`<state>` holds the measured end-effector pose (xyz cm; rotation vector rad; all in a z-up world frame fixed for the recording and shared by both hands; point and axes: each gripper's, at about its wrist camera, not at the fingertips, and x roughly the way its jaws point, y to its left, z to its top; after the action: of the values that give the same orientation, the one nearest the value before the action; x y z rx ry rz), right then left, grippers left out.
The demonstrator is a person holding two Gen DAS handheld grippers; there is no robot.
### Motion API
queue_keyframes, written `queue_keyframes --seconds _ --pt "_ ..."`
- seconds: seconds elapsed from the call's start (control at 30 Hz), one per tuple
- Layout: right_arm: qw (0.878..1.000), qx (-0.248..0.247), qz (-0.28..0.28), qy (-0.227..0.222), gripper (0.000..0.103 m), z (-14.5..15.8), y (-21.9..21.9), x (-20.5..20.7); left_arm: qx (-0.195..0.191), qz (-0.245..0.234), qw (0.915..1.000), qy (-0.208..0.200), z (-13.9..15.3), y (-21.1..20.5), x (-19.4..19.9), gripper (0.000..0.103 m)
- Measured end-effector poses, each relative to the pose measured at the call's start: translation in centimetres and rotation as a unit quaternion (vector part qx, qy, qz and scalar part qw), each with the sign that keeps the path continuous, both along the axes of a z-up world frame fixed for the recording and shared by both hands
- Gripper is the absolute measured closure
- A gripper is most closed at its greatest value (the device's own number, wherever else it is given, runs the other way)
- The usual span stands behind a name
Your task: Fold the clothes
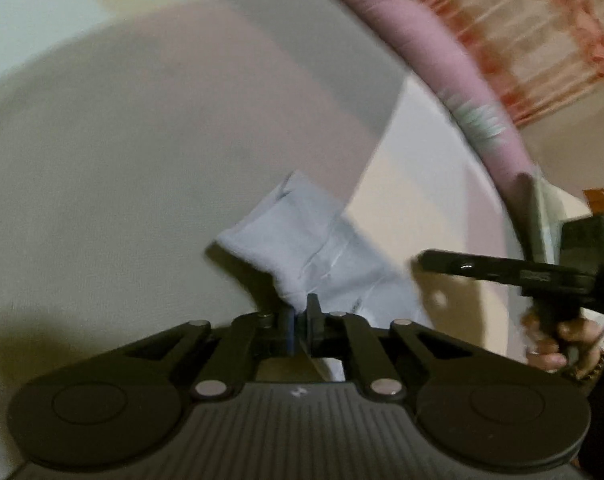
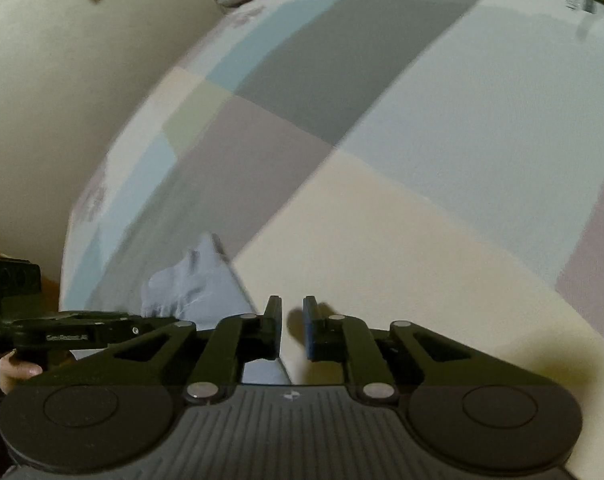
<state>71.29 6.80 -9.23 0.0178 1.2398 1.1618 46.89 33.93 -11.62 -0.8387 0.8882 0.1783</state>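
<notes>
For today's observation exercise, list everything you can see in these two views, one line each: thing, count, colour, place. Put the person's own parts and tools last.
Garment: one, pale blue, lying on the bedsheet, one edge pinched by the left gripper.
Bedsheet: one, pastel patchwork of grey, cream, blue and mauve, covering the bed.
Pink cloth: one, pink with a pale print, along the bed's far edge.
Curtain: one, beige with red pattern, behind the bed.
Wall: one, beige, beside the bed.
Left gripper: one, black, shut on the garment.
Right gripper: one, black, open over the sheet beside the garment.
Hand: one, holding the right gripper's handle.
</notes>
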Motion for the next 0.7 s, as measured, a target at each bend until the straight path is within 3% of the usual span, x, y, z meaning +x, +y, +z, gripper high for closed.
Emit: queue_keyframes --seconds 0.13,0.17,0.33,0.5,0.6,0.7 --pt "0.999 0.012 -0.04 0.01 0.079 1.2 -5.4 -0.7 -0.001 0.018 0.9997 -0.018 0.4 1.4 -1.8 0.067" --pt "0.999 0.011 -0.048 0.011 0.079 1.4 -6.9 -0.8 0.0 0.02 0.9996 -0.018 0.4 1.8 -1.8 0.064" --pt "0.996 -0.038 -0.074 0.012 0.078 1.0 -13.9 -2.4 0.025 0.02 0.9994 -0.011 0.3 2.7 -0.1 0.064" --pt "0.992 -0.102 -0.08 0.008 0.077 0.0 -19.7 -6.0 0.091 -0.001 0.9958 0.006 1.6 1.4 0.9 0.064" --pt "0.986 -0.115 -0.117 -0.015 0.077 1.0 -23.1 -7.7 0.167 -0.014 0.9858 0.01 3.5 -0.3 0.3 0.064" --pt "0.975 -0.139 -0.164 -0.053 0.077 2.1 -26.2 -9.4 0.2 -0.076 0.9767 -0.007 3.8 -4.4 -0.1 0.064"
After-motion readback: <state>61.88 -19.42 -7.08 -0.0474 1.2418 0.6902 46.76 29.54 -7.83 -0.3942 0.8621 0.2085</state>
